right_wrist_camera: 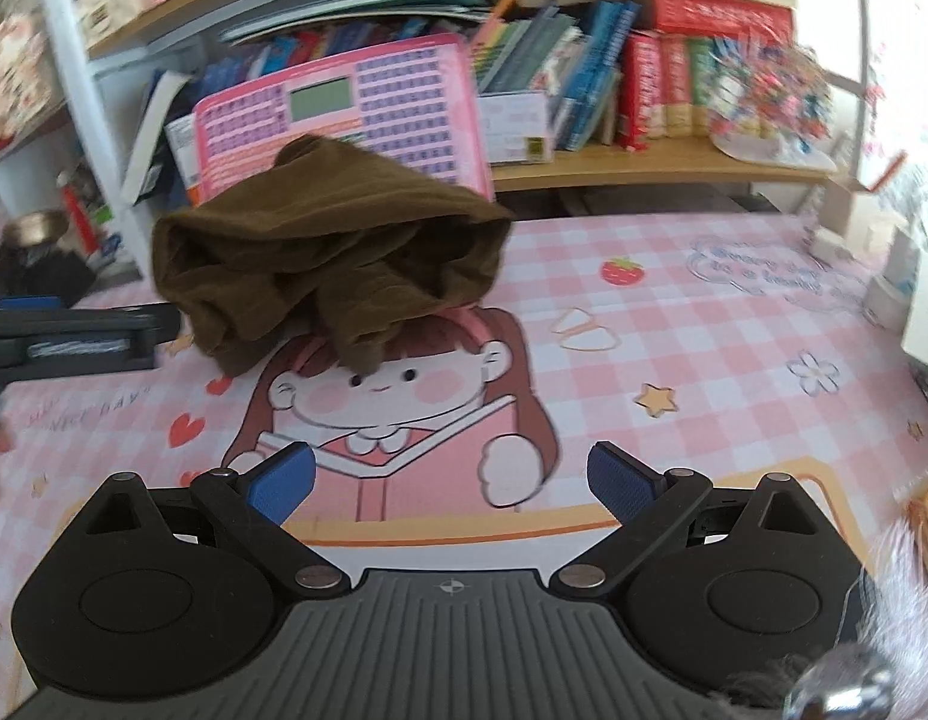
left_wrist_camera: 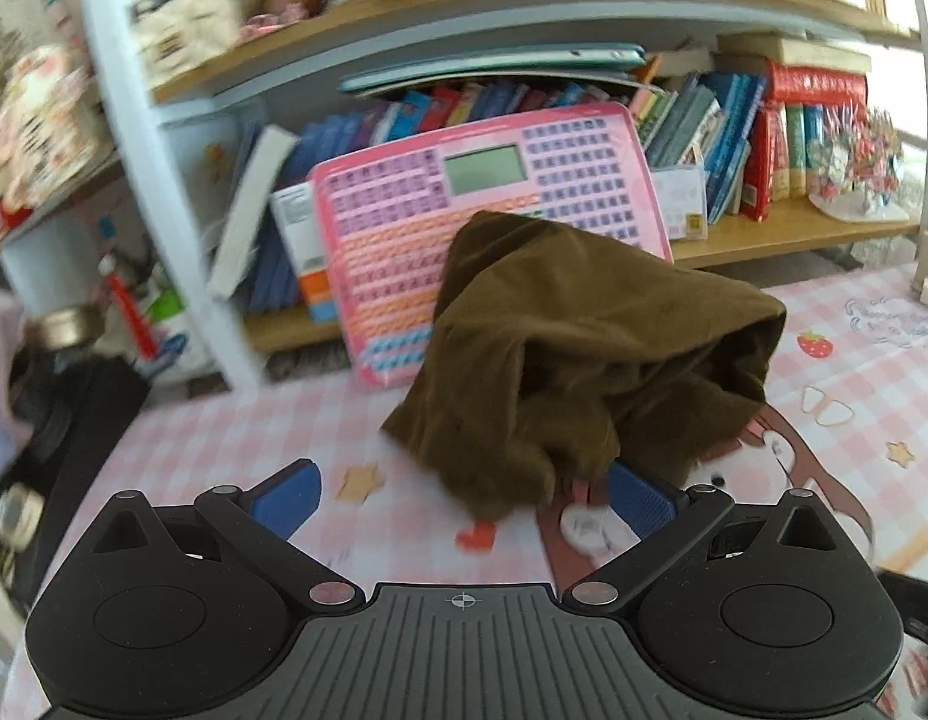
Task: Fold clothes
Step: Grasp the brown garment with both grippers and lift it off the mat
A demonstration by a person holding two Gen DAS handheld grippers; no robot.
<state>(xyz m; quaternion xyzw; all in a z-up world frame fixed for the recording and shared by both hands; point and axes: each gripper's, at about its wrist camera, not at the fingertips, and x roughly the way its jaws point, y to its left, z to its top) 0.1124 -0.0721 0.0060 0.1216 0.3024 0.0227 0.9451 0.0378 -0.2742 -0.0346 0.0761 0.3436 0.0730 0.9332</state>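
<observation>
A brown garment (left_wrist_camera: pixel 571 360) lies crumpled in a heap on the pink checked table mat (left_wrist_camera: pixel 236 450). It also shows in the right wrist view (right_wrist_camera: pixel 326 264), at the mat's far left. My left gripper (left_wrist_camera: pixel 464 492) is open, its blue pads spread wide, right in front of the heap; the cloth's near edge overlaps the right pad (left_wrist_camera: pixel 640 501). My right gripper (right_wrist_camera: pixel 452 480) is open and empty, hovering over the cartoon girl print (right_wrist_camera: pixel 380 396), well short of the garment.
A pink toy keyboard board (left_wrist_camera: pixel 493 210) leans against a bookshelf (left_wrist_camera: pixel 793 234) full of books behind the mat. The left gripper's body (right_wrist_camera: pixel 74 330) lies at the left of the right wrist view. Small boxes (right_wrist_camera: pixel 907 294) stand at the mat's right edge.
</observation>
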